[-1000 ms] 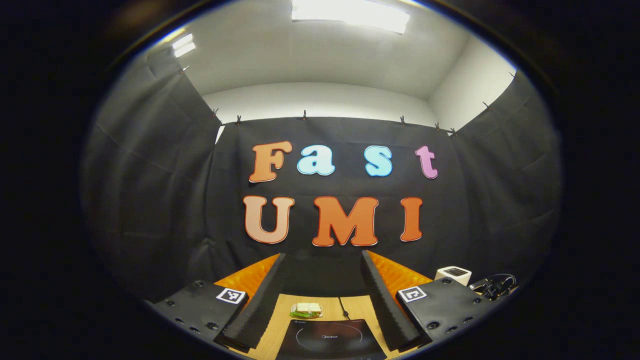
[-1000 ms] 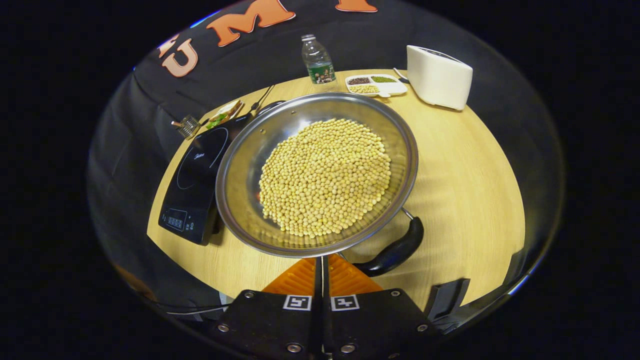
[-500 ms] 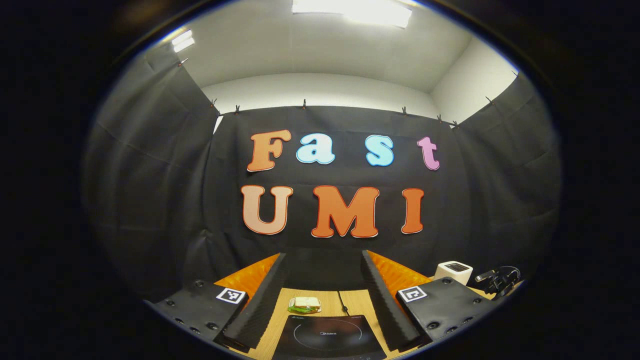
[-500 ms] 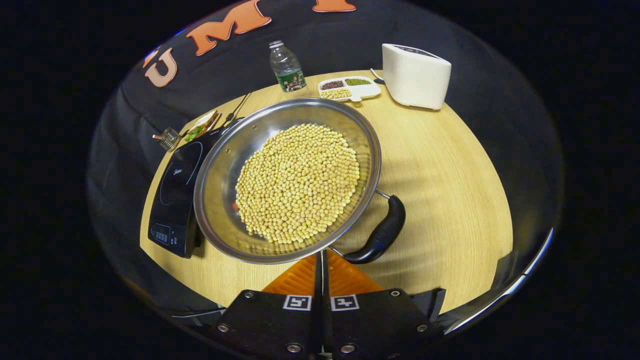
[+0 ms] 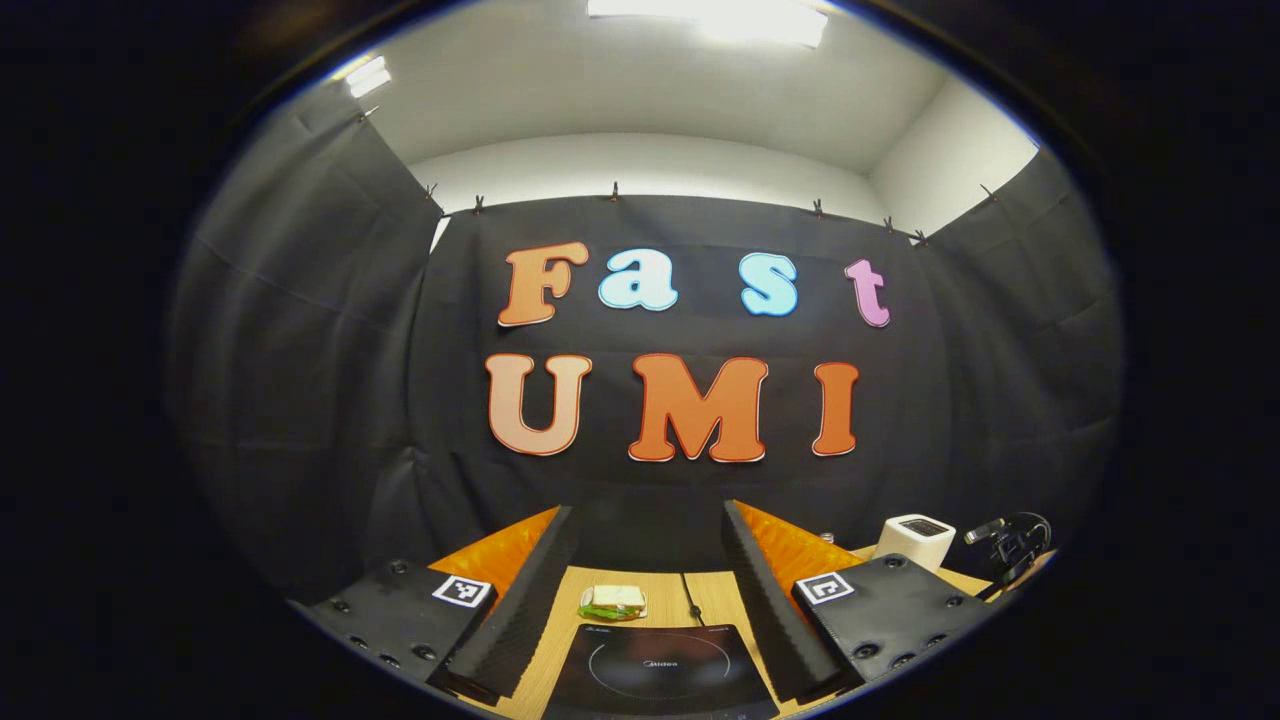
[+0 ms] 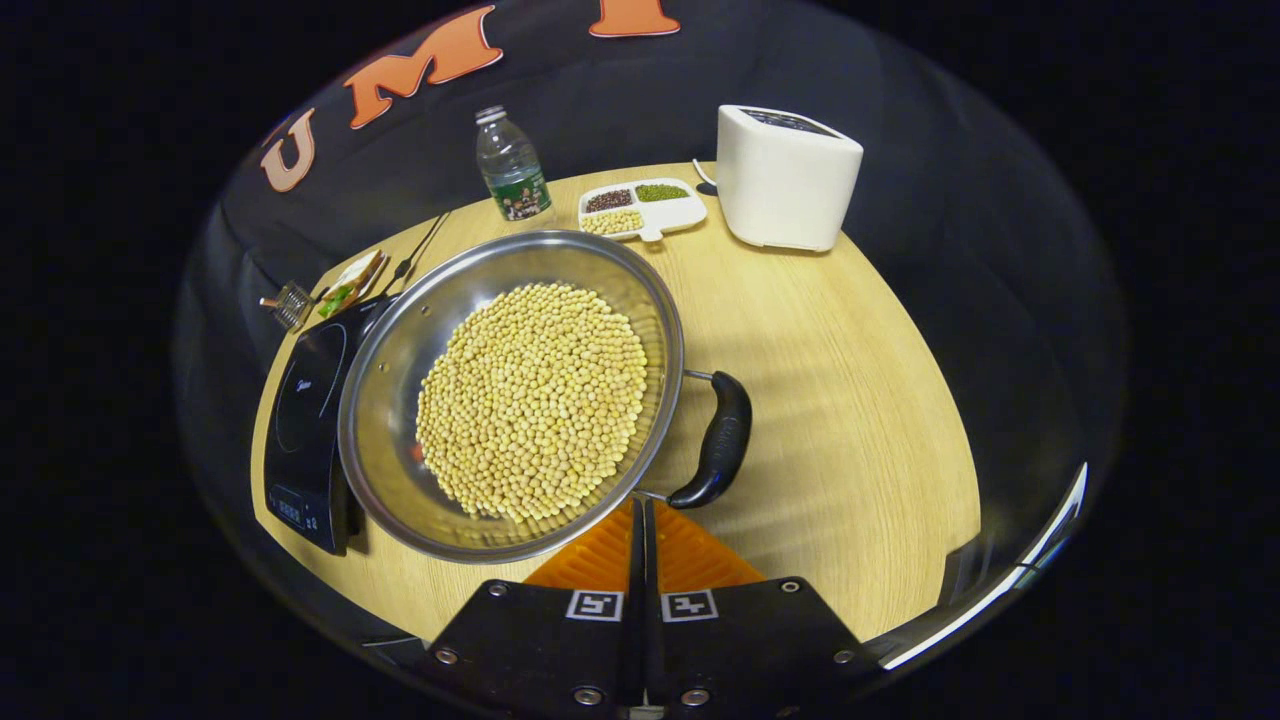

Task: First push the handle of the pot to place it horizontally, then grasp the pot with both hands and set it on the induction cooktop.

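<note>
Reading the right gripper view from its left edge, the induction cooktop [image 6: 305, 400] lies bare on the table [image 6: 850, 400], and the pot [image 6: 385, 380], heaped with soybeans [image 6: 530, 400], stands just beside it on the wood with its rim overhanging the cooktop's near edge; so the placing step is, by my judgement, not yet done. Further right, the pot's black handle [image 6: 718, 445] juts toward the table's right side, with the right gripper [image 6: 643, 530] just short of its lower end, its 2 fingers pressed together on nothing. Whether they touch the handle I cannot tell, nor whether the handle counts as horizontal yet, so the push may be under way or nearly over. Left to do, as I judge it: the 2-handed grasp and the lift across. In the left gripper view, the left gripper [image 5: 645, 590] hovers above the cooktop [image 5: 660, 670] with fingers spread wide and empty, aimed at the booth wall. Hidden or unclear: any second handle on the pot, the pot's base under the beans, and the cooktop's near edge, which is cut off.
</note>
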